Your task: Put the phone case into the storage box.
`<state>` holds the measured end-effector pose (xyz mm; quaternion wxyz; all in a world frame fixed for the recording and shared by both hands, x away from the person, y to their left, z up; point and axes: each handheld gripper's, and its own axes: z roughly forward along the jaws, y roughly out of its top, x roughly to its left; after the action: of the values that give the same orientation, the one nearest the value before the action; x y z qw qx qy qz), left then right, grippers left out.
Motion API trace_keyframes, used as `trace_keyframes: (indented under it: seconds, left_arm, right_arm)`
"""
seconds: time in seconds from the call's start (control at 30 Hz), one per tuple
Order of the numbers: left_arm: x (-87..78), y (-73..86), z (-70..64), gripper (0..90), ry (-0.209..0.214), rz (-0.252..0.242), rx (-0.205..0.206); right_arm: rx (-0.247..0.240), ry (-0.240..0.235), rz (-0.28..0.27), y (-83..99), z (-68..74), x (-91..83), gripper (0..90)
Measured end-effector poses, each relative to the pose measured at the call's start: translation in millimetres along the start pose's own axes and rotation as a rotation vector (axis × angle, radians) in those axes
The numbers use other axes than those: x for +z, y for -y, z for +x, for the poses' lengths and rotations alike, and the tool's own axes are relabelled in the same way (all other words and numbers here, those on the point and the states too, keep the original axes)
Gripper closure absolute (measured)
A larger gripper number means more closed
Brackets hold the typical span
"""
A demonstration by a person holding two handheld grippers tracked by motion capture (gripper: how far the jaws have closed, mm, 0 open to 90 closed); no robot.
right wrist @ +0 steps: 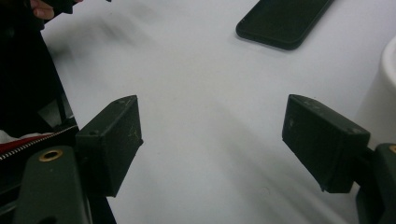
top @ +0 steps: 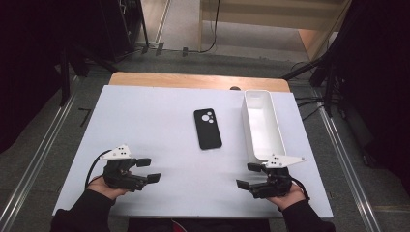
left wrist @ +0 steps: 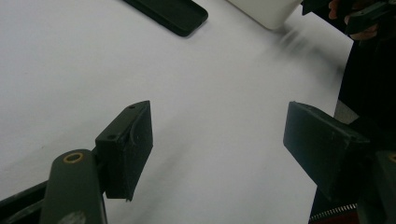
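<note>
A black phone case (top: 208, 128) lies flat at the middle of the white table (top: 145, 121), camera cutout toward the far side. Its near end shows in the left gripper view as the phone case (left wrist: 170, 14) and in the right gripper view as the phone case (right wrist: 285, 21). A long white bin (top: 262, 125) stands to its right, empty as far as I see. My left gripper (top: 149, 170) rests near the front left, open, nothing between its jaws. My right gripper (top: 249, 176) sits at the front right, just before the bin's near end, open and empty.
The white bin's corner (left wrist: 266, 11) shows far off in the left gripper view, and its wall (right wrist: 385, 93) stands close at the right of the right gripper view. Wooden table edge (top: 193, 79) lies at the back. Metal rails and dark stands flank the table.
</note>
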<state>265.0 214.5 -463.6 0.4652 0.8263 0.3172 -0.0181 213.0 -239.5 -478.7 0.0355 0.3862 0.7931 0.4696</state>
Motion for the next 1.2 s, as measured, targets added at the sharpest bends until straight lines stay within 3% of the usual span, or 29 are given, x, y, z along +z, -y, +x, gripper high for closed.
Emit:
trace_keyframes:
  seconds: [0.37, 0.57, 0.97, 1.07, 1.2]
  left_arm:
    - [-0.9, -0.1, 0.4, 23.7, 0.001, -0.002, 0.001]
    - [-2.6, -2.4, 0.3, 23.8, -0.008, -0.028, -0.006]
    - [5.5, -16.0, 2.4, 23.7, -0.056, -0.019, -0.017]
    - [10.5, -20.4, 4.2, 23.3, -0.089, -0.028, -0.020]
    - [17.0, -26.3, 7.6, 23.3, -0.085, -0.029, -0.032]
  right_arm:
    - [0.002, -0.002, 0.002, 0.2, 0.1, -0.2, 18.2]
    - [-0.002, 0.004, -0.005, 0.6, -0.4, -1.0, 18.3]
    - [0.004, 0.004, -0.008, 1.0, -1.1, -1.0, 18.3]
    - [0.005, 0.004, -0.008, 1.0, -1.2, -1.0, 18.2]
    - [0.004, 0.008, -0.006, 0.9, -0.9, -0.8, 18.3]
